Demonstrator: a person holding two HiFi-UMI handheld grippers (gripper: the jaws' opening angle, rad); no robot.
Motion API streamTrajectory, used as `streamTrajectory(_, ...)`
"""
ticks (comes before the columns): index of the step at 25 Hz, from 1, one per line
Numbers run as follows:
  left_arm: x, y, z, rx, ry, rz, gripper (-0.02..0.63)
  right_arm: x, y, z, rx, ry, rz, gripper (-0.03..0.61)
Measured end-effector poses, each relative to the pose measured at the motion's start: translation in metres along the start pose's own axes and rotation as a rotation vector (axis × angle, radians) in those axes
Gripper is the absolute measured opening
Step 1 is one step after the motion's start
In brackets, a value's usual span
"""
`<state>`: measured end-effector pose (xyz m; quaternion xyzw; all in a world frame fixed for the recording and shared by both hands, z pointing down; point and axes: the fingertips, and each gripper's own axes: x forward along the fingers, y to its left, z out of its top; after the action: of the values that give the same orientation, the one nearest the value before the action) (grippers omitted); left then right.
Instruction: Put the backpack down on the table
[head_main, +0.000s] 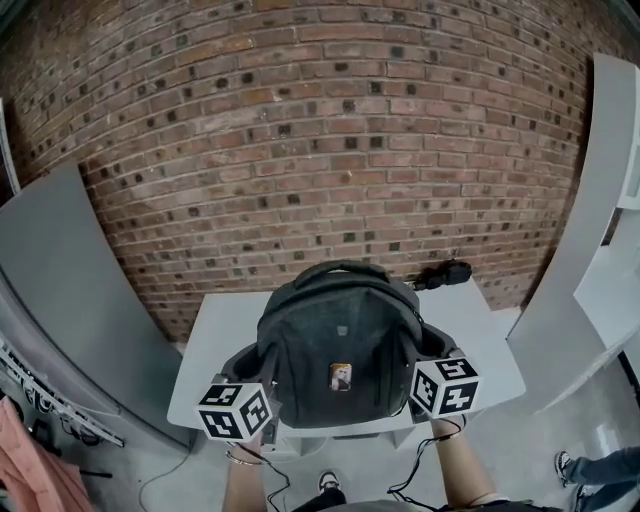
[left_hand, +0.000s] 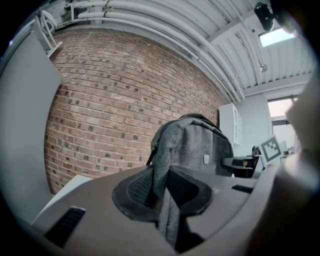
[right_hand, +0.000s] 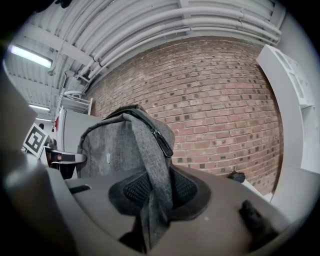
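Here, left gripper (left_hand: 162, 195) and right gripper (right_hand: 154, 195) each pinch the backpack (head_main: 340, 325) between tight jaws.

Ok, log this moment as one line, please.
backpack: upright over table, contact unclear | left gripper: shut on backpack side fabric | right gripper: shut on backpack side fabric

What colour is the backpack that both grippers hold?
The backpack is dark grey with a mottled weave. The head view shows it best.

Red brick wall (head_main: 320, 130), grey panels (head_main: 70, 290) either side, pale floor (head_main: 530, 450), ribbed ceiling (right_hand: 125, 30) with pipes (right_hand: 200, 29), strip light (right_hand: 29, 56).
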<state>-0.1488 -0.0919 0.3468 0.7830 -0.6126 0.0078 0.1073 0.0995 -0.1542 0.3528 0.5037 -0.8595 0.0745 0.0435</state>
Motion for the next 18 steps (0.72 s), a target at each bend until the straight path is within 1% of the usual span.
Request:
streamTrajectory(7,0.047,0.027,0.022,0.009,-0.004,-0.022,0.071,0.051,-0.010,0.018,0.004,-0.015,-0.014,0.088)
streamTrajectory(14,0.090,0.065,0.032,0.011,0.006,-0.037,0.071,0.104,-0.010,0.025,-0.006,-0.013,-0.033,0.089)
streamTrajectory(18,0.106,0.077,0.036,0.010,-0.003,-0.050,0.071,0.123,-0.011,0.028,-0.001,-0.024,-0.040,0.088)
